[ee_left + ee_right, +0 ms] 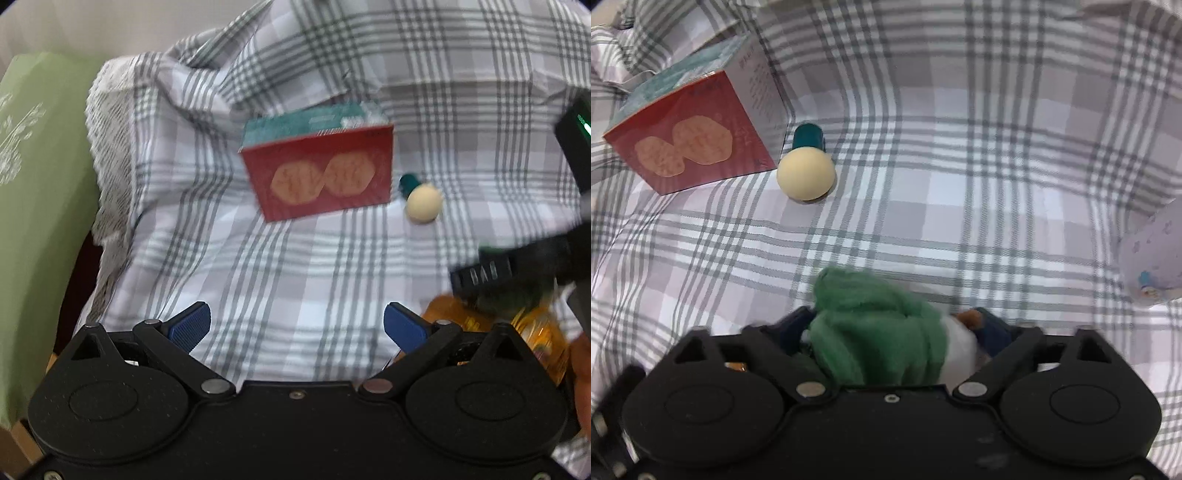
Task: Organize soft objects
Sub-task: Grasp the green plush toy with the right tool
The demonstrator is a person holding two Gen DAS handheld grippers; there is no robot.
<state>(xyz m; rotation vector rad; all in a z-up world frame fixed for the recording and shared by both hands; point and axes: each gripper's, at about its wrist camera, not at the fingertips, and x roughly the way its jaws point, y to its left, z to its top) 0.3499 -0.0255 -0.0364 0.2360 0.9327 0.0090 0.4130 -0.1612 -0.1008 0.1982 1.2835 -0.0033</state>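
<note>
- A green and white plush toy (pixel 886 339), with a small orange part at its right side, sits between the blue pads of the right gripper (pixel 890 332), low in the right wrist view and just above the plaid cloth (pixel 960 184).
- The right gripper's jaws stand partly closed with the plush filling the gap; blur there hides whether the pads actually press it.
- The right gripper points steeply down at the cloth.
- The left gripper (pixel 297 326) tilts down over the same plaid cloth, its blue pads (pixel 192 325) wide apart with only fabric showing between them.
- A red box (pixel 690 144) printed with two waffle-like shapes lies on the cloth at upper left; lettering on its grey side is too small to read.
- A cream ball with a dark green cap (pixel 807 170) lies just beside the box's right corner.
- Only the left wrist view shows a green cushion (pixel 40 221) with a white floral print at the left edge, and an orange crinkly packet (pixel 543 332) under the other gripper's black body.
- Only the right wrist view shows a pale lilac patterned item (pixel 1156 258) at the right edge.
</note>
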